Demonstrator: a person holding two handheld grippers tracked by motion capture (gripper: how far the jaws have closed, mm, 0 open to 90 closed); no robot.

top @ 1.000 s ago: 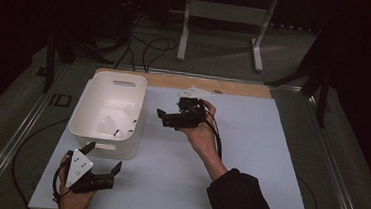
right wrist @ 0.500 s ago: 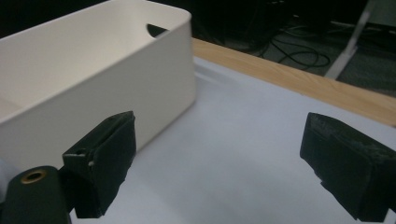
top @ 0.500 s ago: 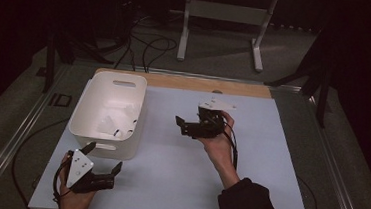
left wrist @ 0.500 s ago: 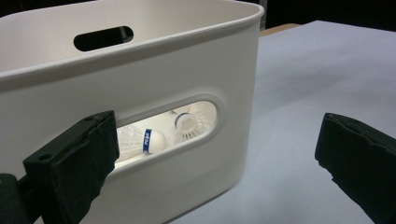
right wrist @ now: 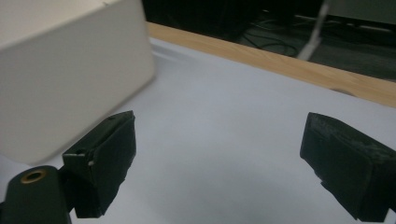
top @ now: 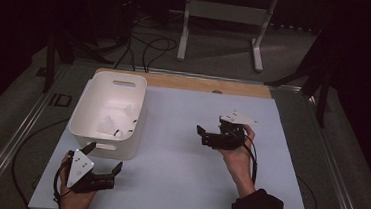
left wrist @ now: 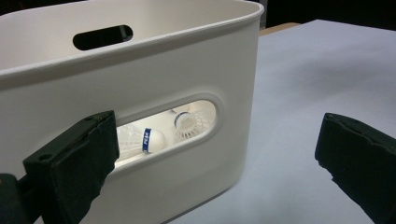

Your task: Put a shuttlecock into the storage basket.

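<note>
Both my grippers, left [top: 102, 169] and right [top: 200, 134], are spread and empty; shuttlecocks [left wrist: 159, 135] sit in the bin [left wrist: 196, 60] just ahead of my left jaws, so looks like drop-off's done, next is parking

dim room | table lit from above | gripper views softly blurred

Smooth white plastic bin [top: 89, 127]; matt pale table [top: 177, 184], wooden edge [top: 190, 83]

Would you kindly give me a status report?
Both grippers, left and right, open, empty. Shuttlecocks inside white bin. Nothing in the way.
</note>
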